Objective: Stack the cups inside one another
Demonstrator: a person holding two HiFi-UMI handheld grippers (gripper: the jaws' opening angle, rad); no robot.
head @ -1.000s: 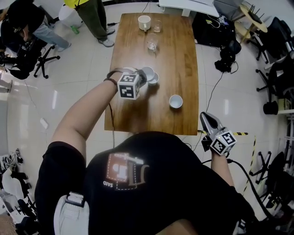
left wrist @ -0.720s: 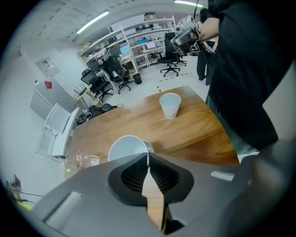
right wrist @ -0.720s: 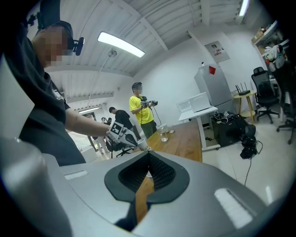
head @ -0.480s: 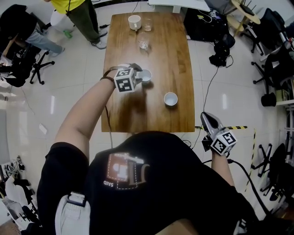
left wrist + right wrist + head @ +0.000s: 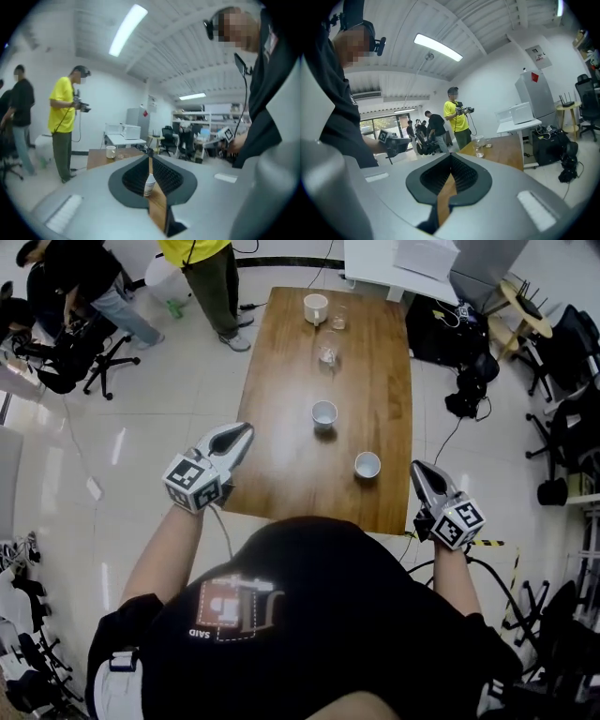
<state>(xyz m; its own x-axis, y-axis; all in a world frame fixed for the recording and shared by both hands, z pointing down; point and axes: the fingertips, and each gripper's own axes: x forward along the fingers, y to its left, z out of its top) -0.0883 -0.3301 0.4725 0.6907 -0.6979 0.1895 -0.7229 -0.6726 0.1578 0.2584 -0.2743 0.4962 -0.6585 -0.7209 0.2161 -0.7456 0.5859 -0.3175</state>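
Left gripper [image 5: 241, 434]: fingers just closing, almost together, empty, off the surface's [image 5: 281, 474] left edge. Right gripper [image 5: 419, 471]: fingers clenched, empty. Mid-surface cup [image 5: 324, 412]: nested contents indiscernible. Near-right cup [image 5: 367, 464]: upright, standing apart.

an open lab-style office: a glossy pale floor [image 5: 141, 446] around a long wooden tabletop [image 5: 300, 474], swivel chairs [image 5: 67, 364] at the far left, a white desk [image 5: 370, 263] at the far end, strip lights [image 5: 126, 28] overhead, and a person in yellow [image 5: 63, 112] holding handheld gear.
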